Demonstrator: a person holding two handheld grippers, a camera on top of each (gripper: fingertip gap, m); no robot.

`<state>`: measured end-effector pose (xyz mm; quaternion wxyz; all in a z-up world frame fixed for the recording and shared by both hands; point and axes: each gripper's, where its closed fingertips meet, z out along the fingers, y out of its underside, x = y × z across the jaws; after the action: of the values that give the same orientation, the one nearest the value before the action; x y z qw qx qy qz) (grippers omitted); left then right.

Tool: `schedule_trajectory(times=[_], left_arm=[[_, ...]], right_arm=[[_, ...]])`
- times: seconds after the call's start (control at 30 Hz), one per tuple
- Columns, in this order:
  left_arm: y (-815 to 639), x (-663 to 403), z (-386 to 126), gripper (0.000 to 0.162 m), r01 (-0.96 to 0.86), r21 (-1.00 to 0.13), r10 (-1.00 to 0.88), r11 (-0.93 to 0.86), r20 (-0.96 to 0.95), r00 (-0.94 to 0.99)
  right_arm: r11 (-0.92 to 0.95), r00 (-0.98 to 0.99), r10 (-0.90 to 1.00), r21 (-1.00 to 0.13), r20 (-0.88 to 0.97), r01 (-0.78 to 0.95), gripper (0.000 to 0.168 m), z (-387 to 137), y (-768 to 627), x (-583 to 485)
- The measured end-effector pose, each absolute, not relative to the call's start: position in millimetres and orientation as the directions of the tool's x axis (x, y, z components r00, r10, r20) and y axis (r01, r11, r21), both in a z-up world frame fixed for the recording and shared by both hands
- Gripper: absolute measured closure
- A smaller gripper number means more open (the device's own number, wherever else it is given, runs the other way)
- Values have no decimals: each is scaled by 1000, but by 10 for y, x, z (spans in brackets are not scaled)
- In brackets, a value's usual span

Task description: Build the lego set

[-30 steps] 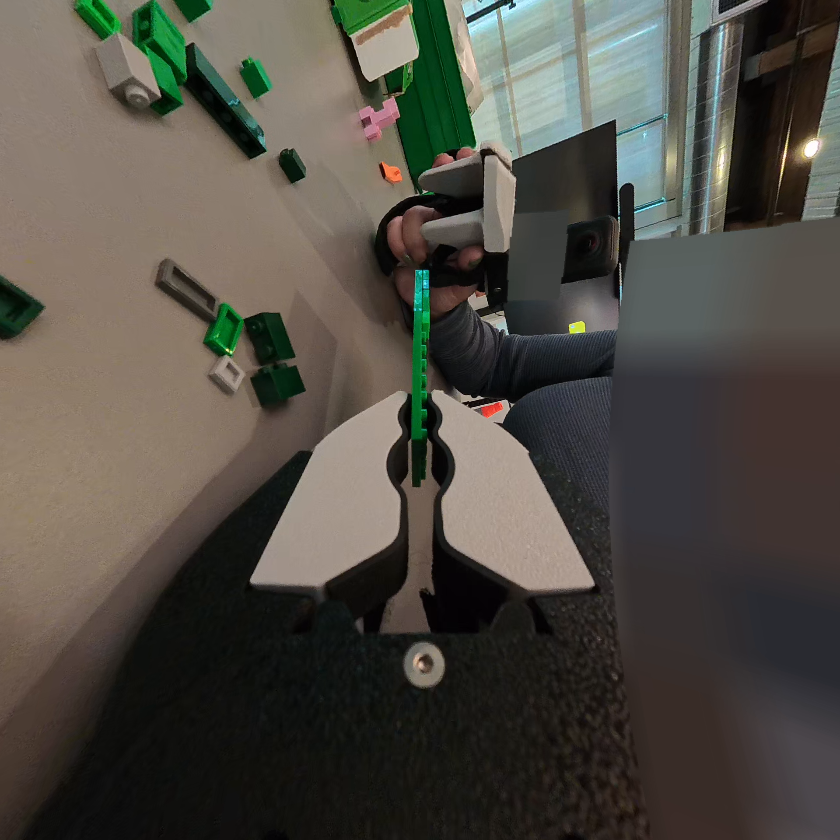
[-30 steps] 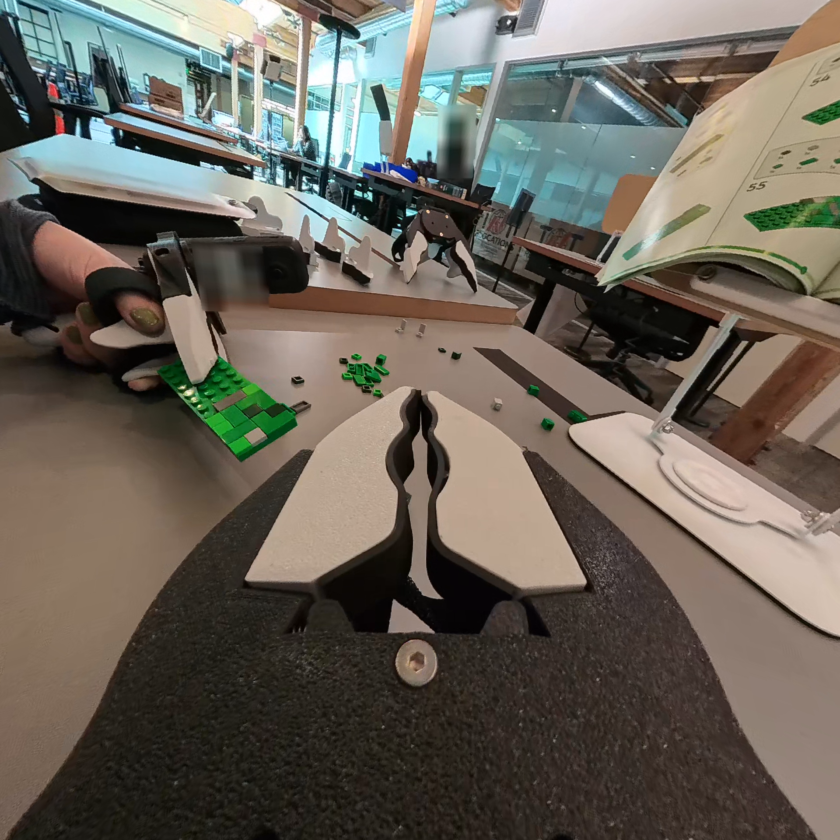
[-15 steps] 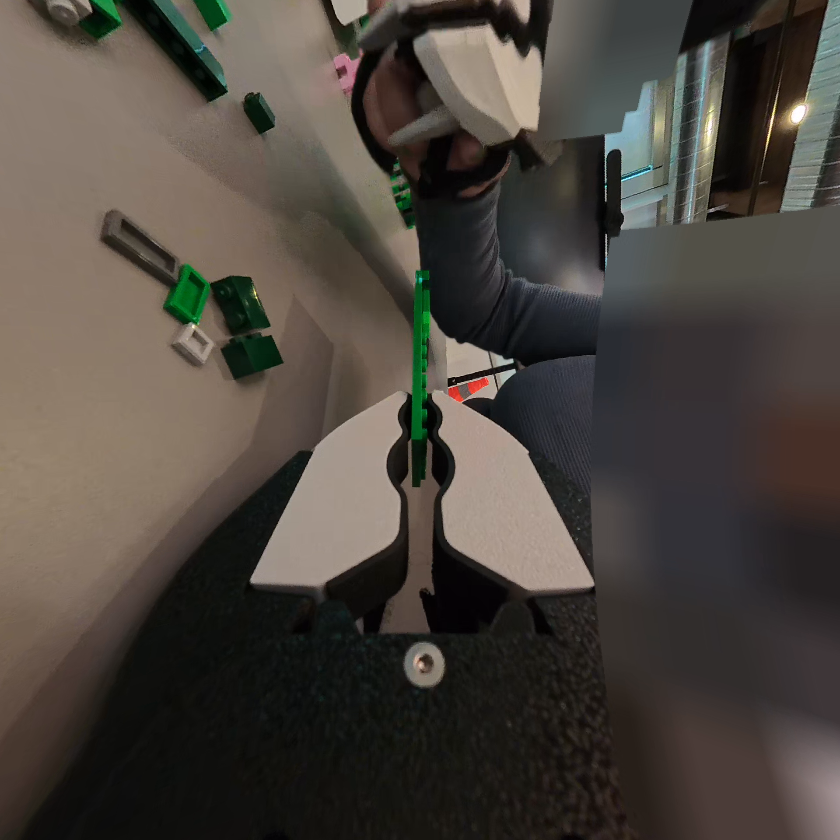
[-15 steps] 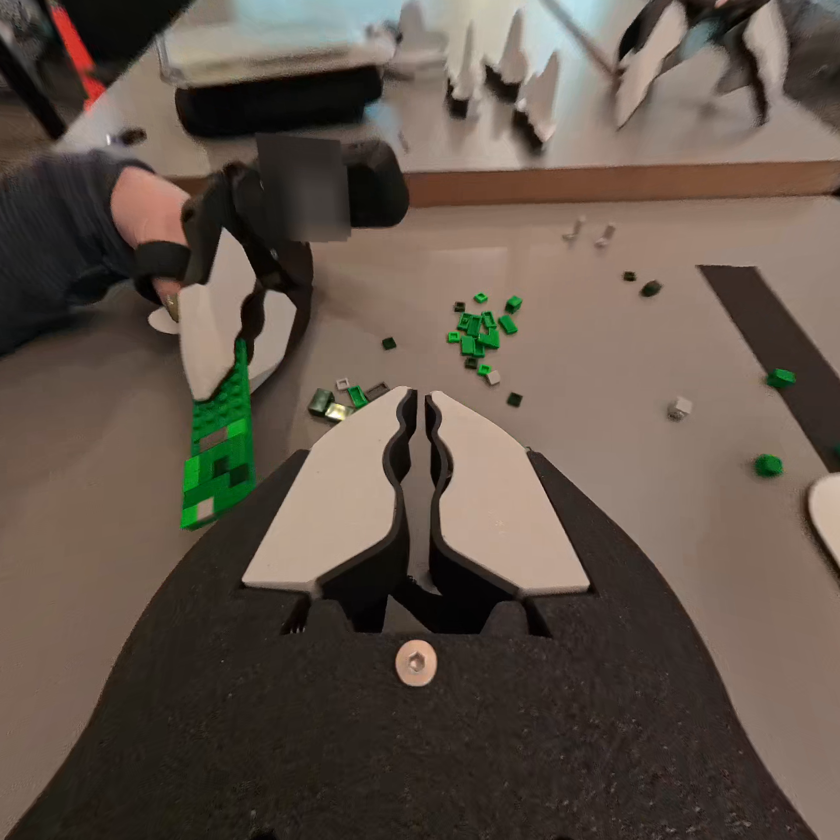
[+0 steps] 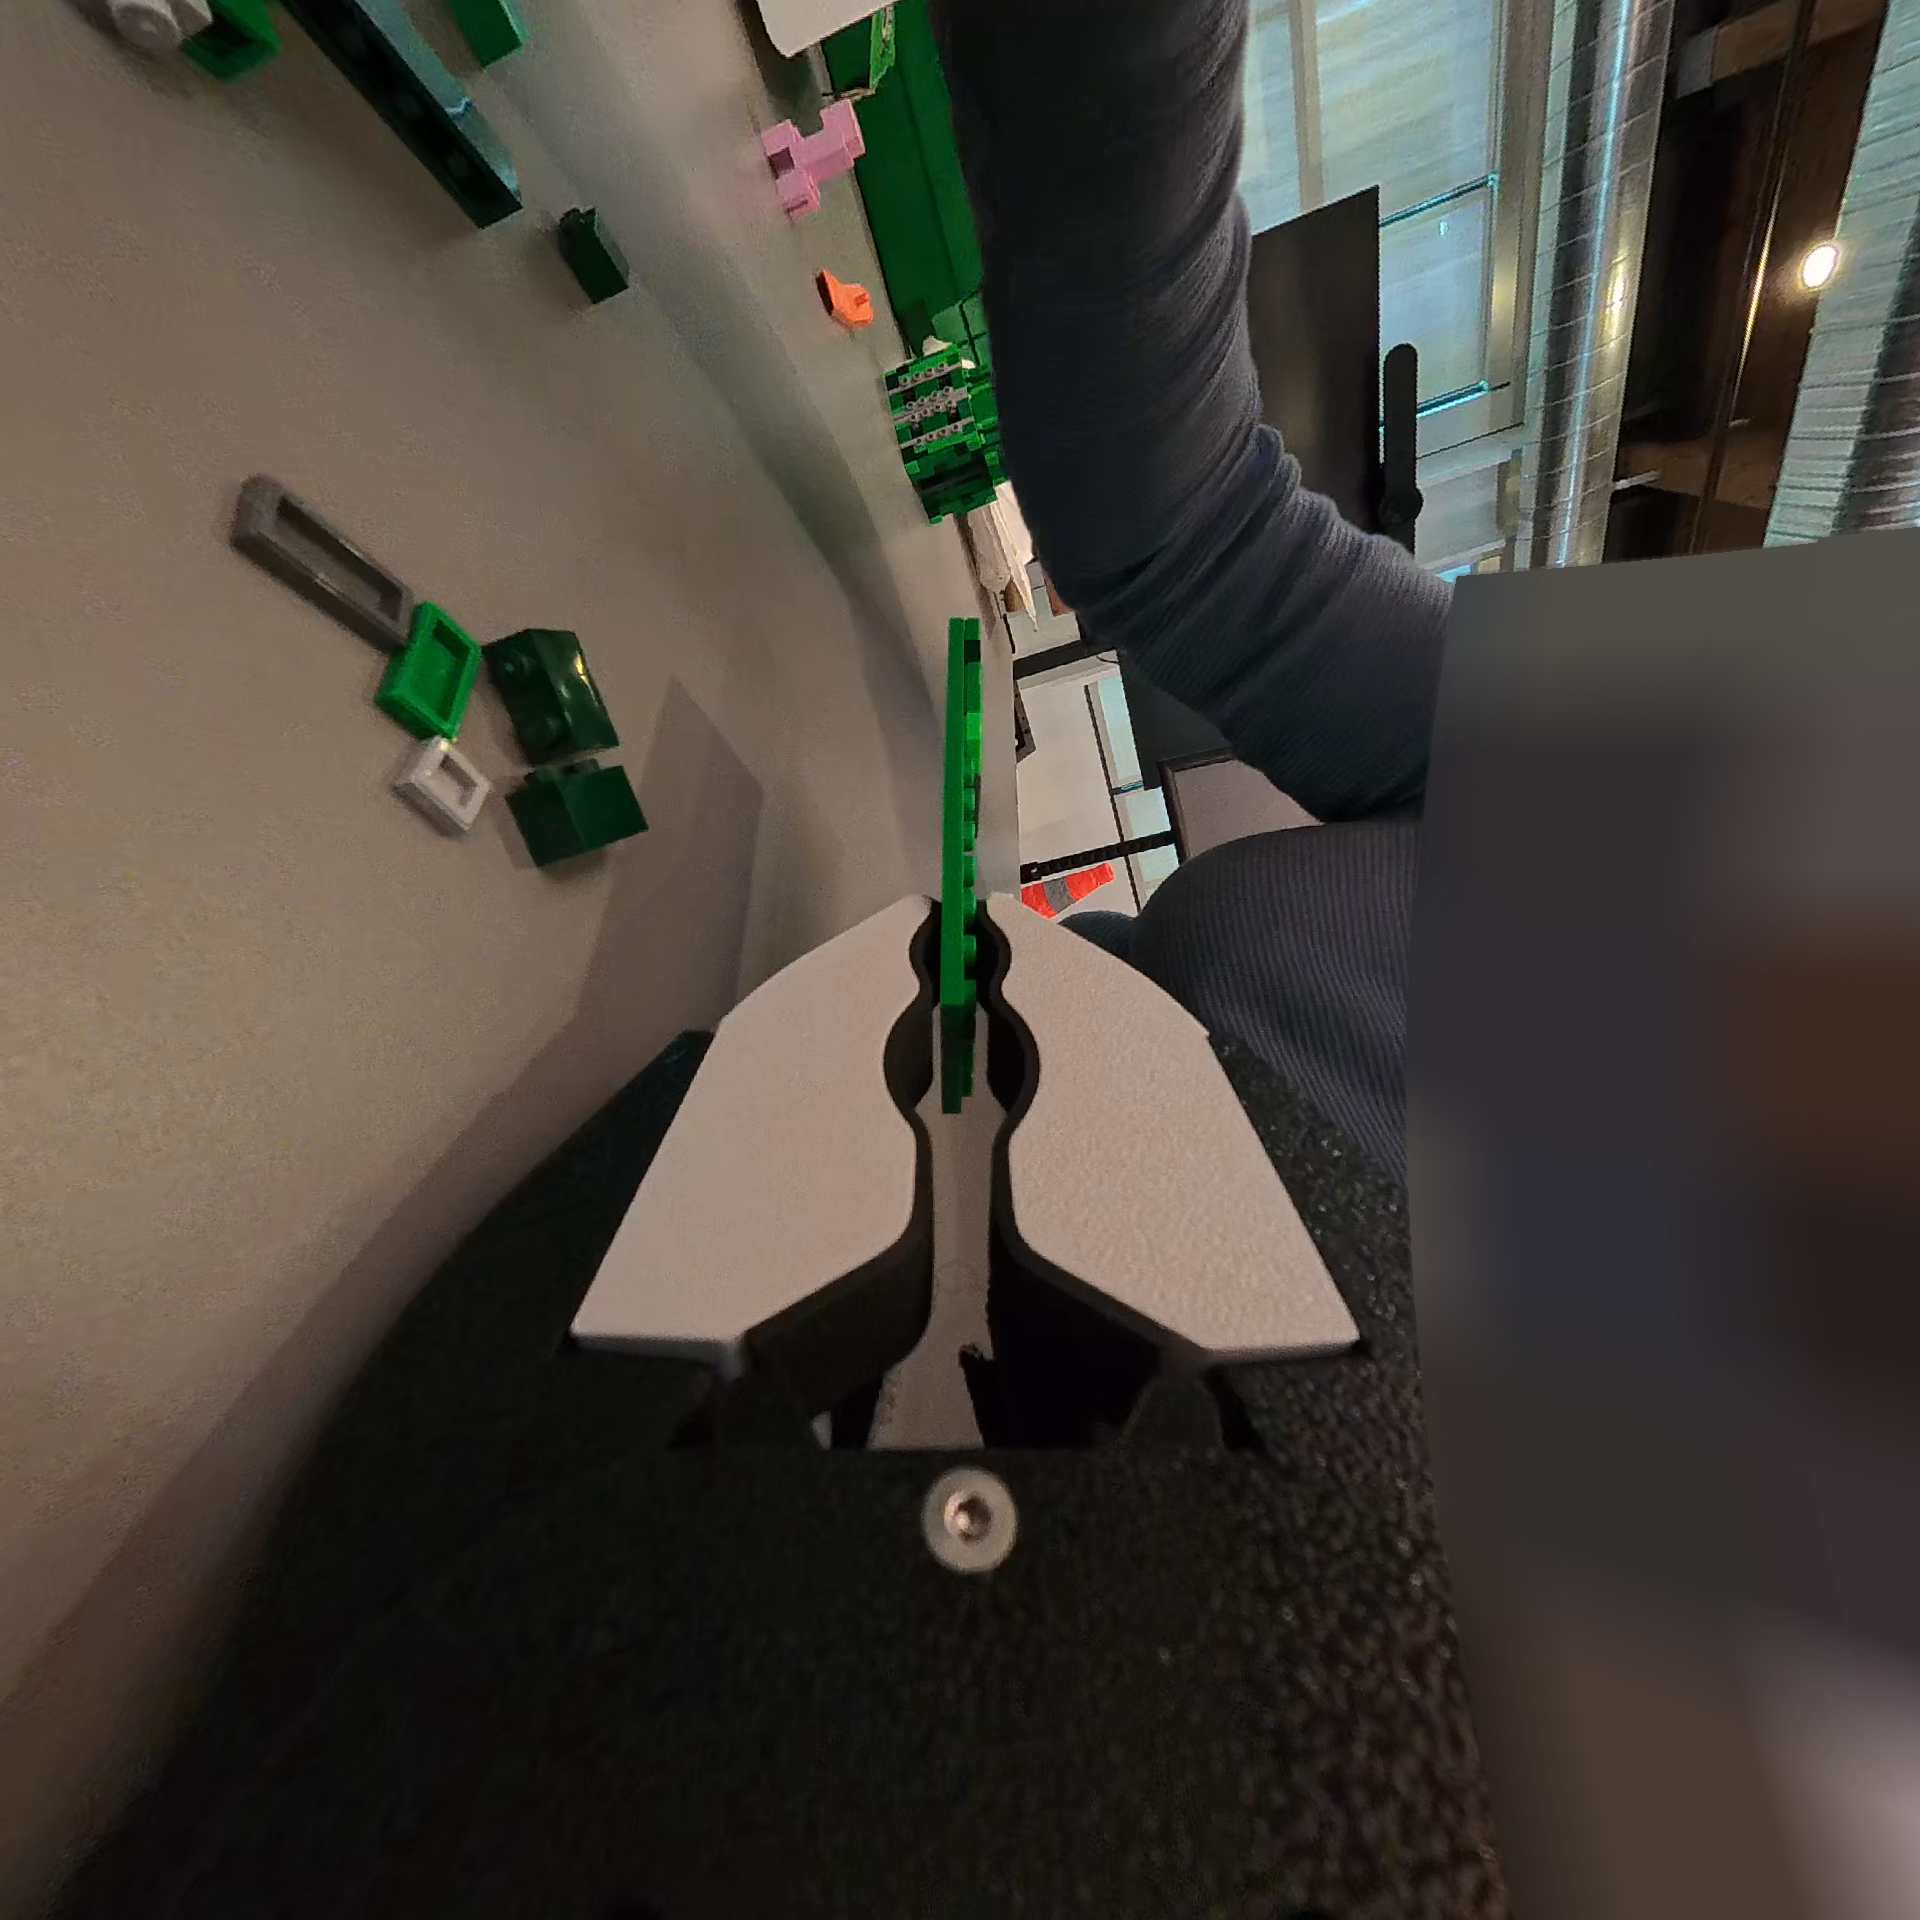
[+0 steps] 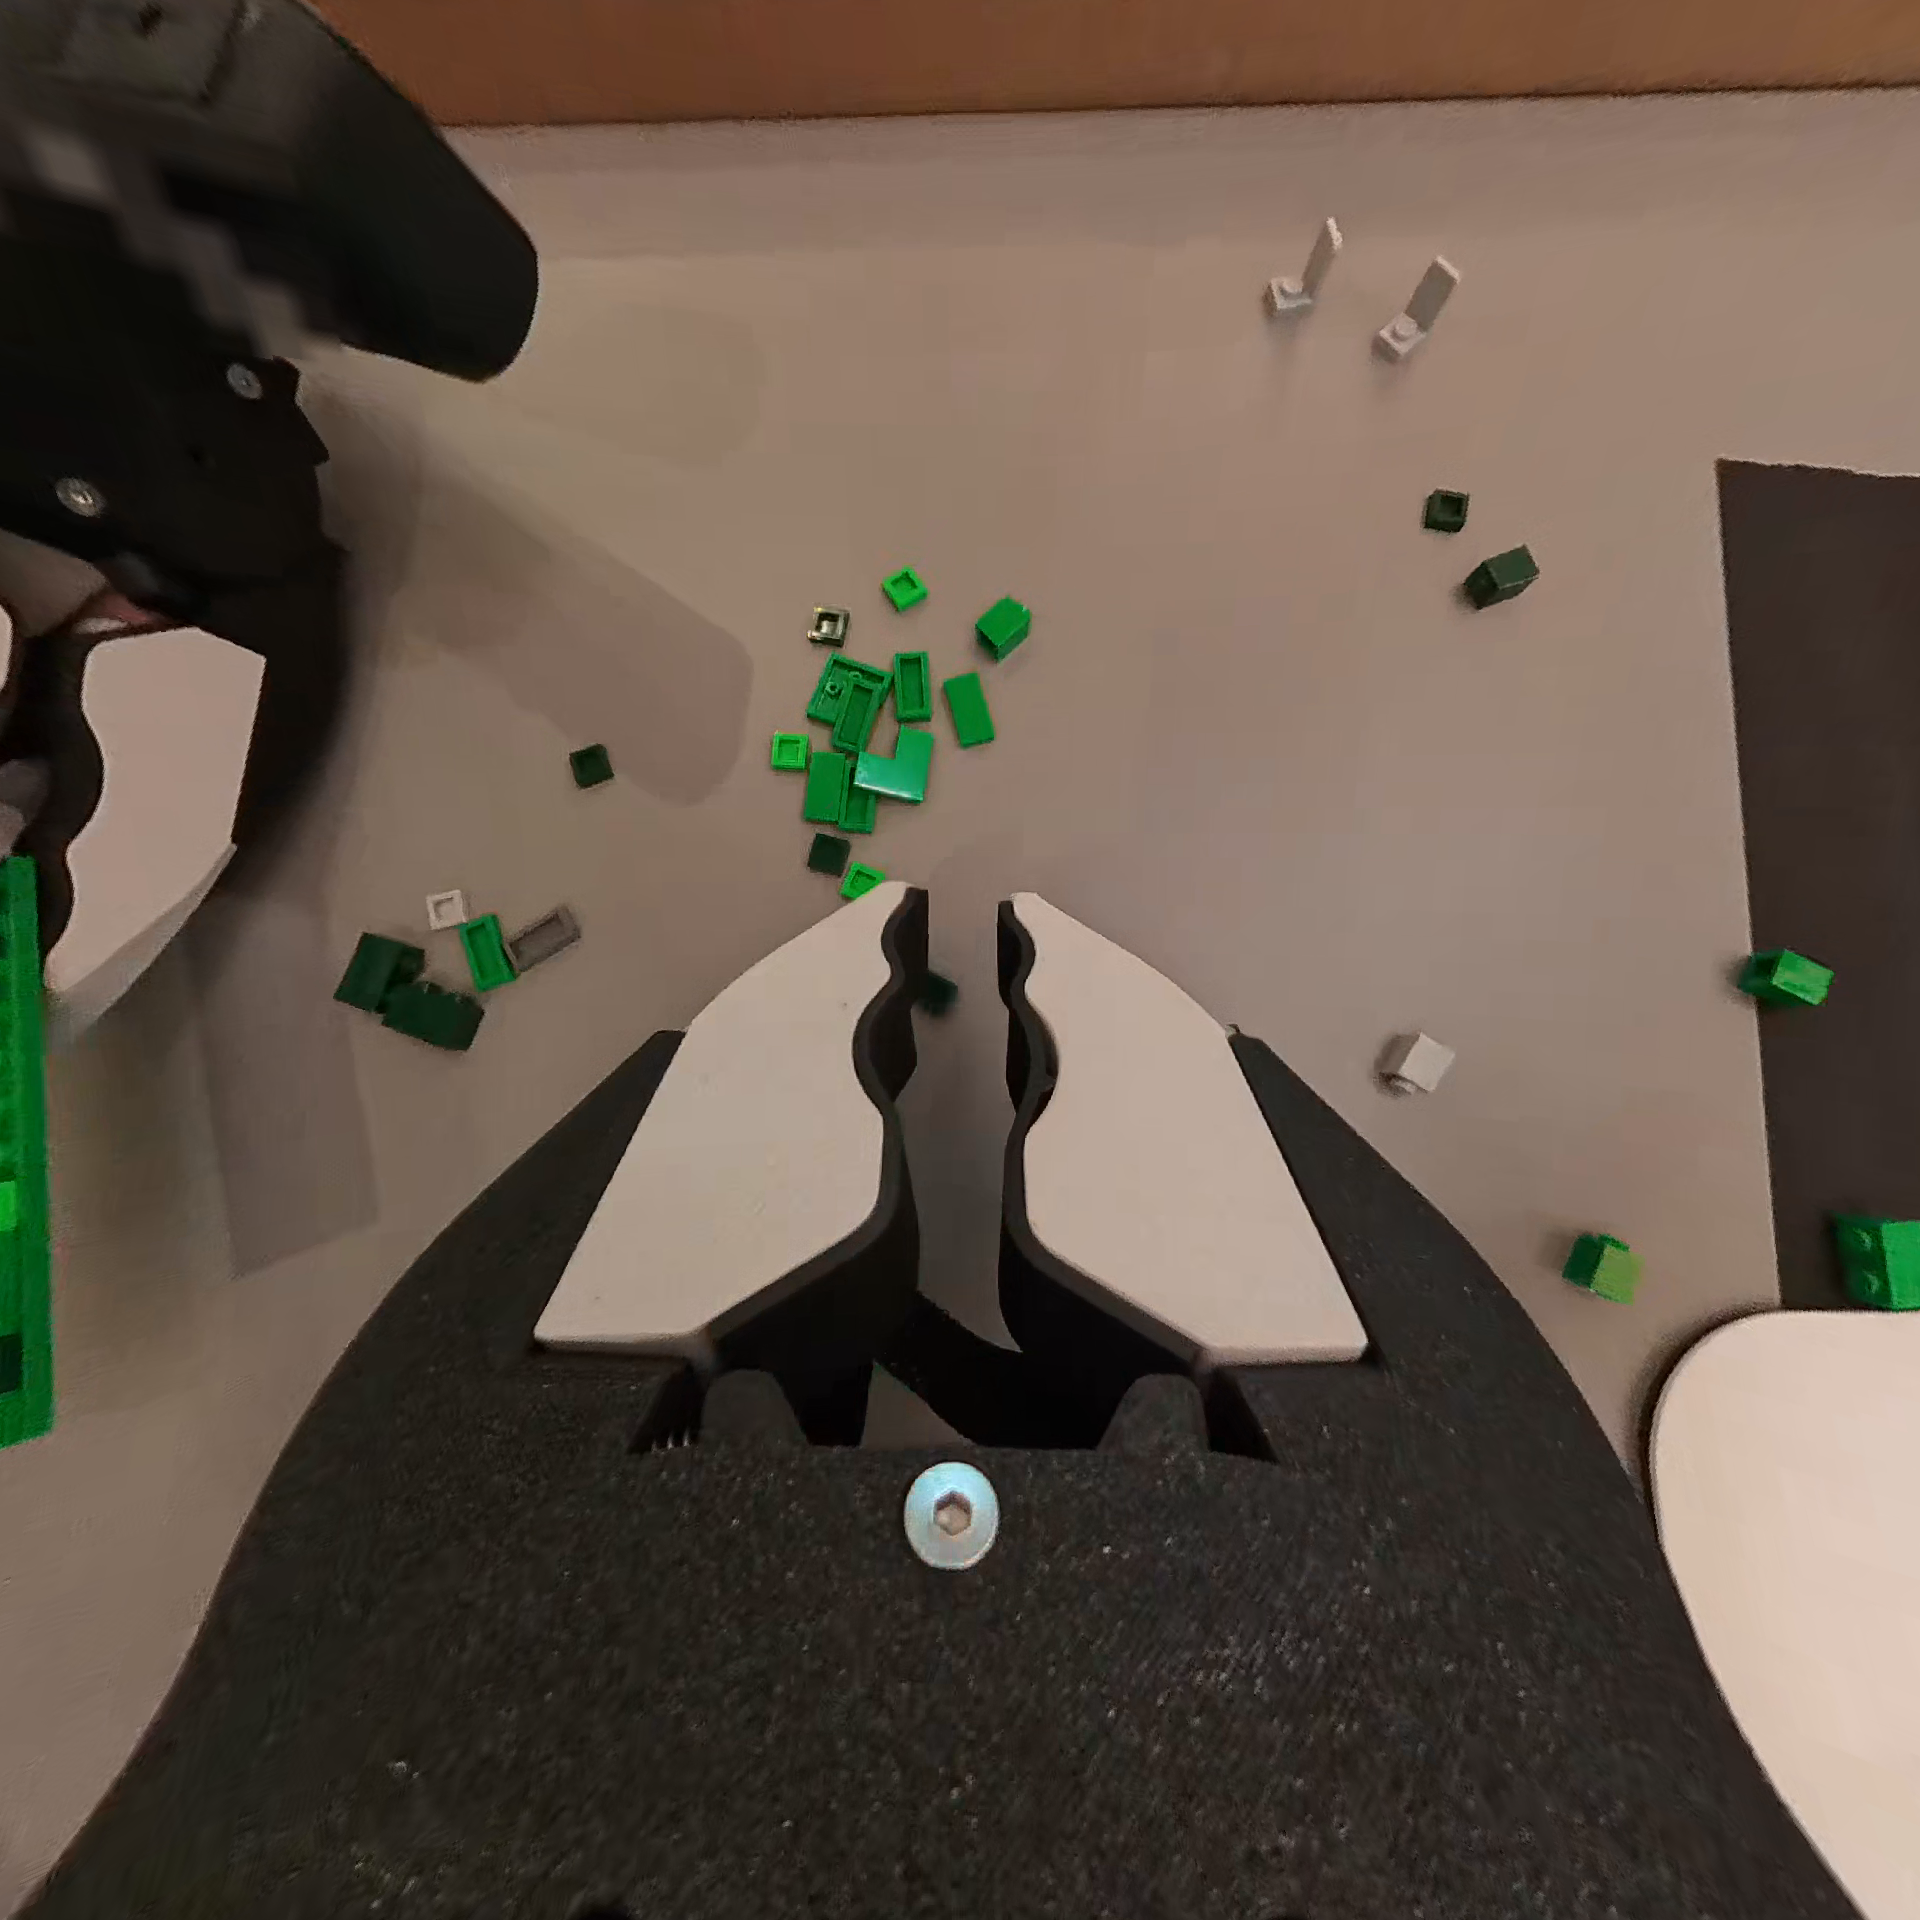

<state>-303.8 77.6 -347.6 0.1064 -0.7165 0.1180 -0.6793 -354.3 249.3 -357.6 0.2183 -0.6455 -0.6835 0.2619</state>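
My left gripper [image 5: 961, 914] is shut on a green lego plate [image 5: 961, 790], seen edge-on and held above the table. The plate also shows at the left edge of the right wrist view [image 6: 23, 1143], under the left gripper's black body [image 6: 187, 343]. My right gripper [image 6: 961, 904] points straight down at the table, its jaws a little apart and empty. A pile of small green tiles [image 6: 883, 727] lies just beyond its tips. A small dark green piece [image 6: 937, 992] lies on the table between the fingers.
A grey frame piece [image 5: 312, 556], green and white tiles and dark green bricks [image 5: 561, 748] lie left of the plate. A person's sleeve [image 5: 1164, 416] reaches overhead. Two grey hinge pieces [image 6: 1361, 296], scattered green bricks [image 6: 1600, 1268], a dark strip [image 6: 1829, 831] and a white stand base [image 6: 1808, 1558] lie right. The gap from one gripper's tips to the other's is roughly 20 centimetres.
My right gripper has tipped down from looking across the room to looking straight down at the table, moved over the tile pile, and its jaws have parted slightly. The left gripper still holds the plate.
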Motion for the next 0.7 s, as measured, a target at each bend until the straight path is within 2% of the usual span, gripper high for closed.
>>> schedule_trajectory(times=[0.1,0.23,0.4,0.7], left_arm=[[775,-3039,-3475,158,-24,-312,-313,-950,949,48],[776,-3035,-3477,158,-26,-306,-307,-952,950,46],[770,-3029,-3479,158,-32,-303,-304,-952,952,45],[770,-3030,-3478,158,-31,-298,-299,-954,954,40]], right_arm=[[57,-95,995,-604,-32,795,156,-3565,2457,-3487],[100,-77,995,-579,65,809,162,-3573,2492,-3254],[51,-36,999,-616,37,786,162,-3583,2381,-2939],[85,9,988,-598,152,797,162,-3629,2412,-2601]])
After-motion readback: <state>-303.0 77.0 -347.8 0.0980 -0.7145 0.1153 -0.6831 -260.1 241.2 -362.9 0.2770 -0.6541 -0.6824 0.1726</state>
